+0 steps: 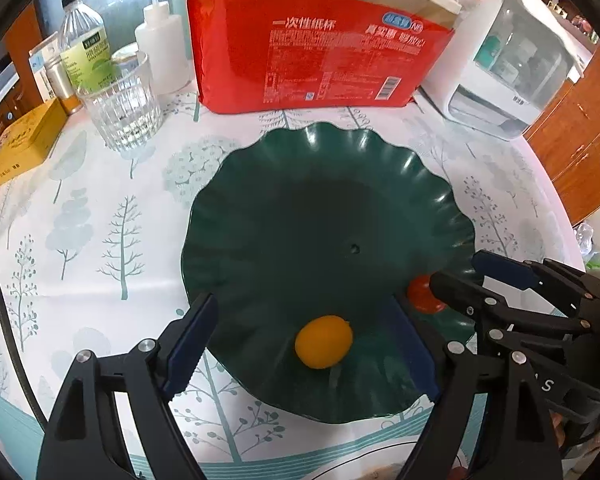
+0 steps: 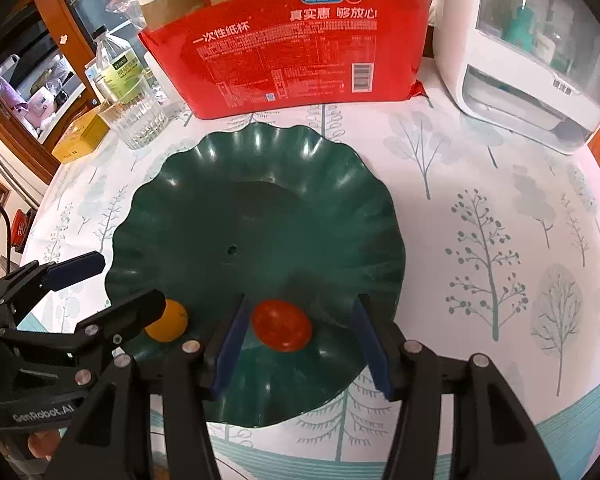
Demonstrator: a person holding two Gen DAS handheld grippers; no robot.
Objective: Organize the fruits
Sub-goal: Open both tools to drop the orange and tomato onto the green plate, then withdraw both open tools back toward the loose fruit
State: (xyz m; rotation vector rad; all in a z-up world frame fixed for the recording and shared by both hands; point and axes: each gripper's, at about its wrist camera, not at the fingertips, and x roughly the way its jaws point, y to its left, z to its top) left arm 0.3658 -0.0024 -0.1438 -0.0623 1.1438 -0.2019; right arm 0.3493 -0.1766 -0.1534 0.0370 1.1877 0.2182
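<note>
**Inspector:** Your left tongs (image 1: 304, 354) stand released over the near side of the green plate (image 1: 320, 184). The orange fruit (image 1: 324, 342) lies between the blue pads, touching neither. It is small, oval, smooth, deep yellow-orange and unmarked.

**Operator:** And the right side?

**Inspector:** Your right tongs (image 2: 300, 340) are also let go. The red fruit (image 2: 282, 330) lies on the plate between their pads, just beside the left pad; I cannot tell whether it touches. It is oval, glossy, orange-red, with bright highlights on the skin. The right pad stands clear of it.

**Operator:** How do the two lie together?

**Inspector:** Side by side on the near part of the plate, apart, the orange one to the left. The plate is dark green, wavy-rimmed, with a small hole at its centre, and stands on your tree-patterned counter (image 2: 480, 208). Behind it stand a red pack of paper cups (image 2: 292, 52) and a drinking glass (image 1: 120, 108).
</note>
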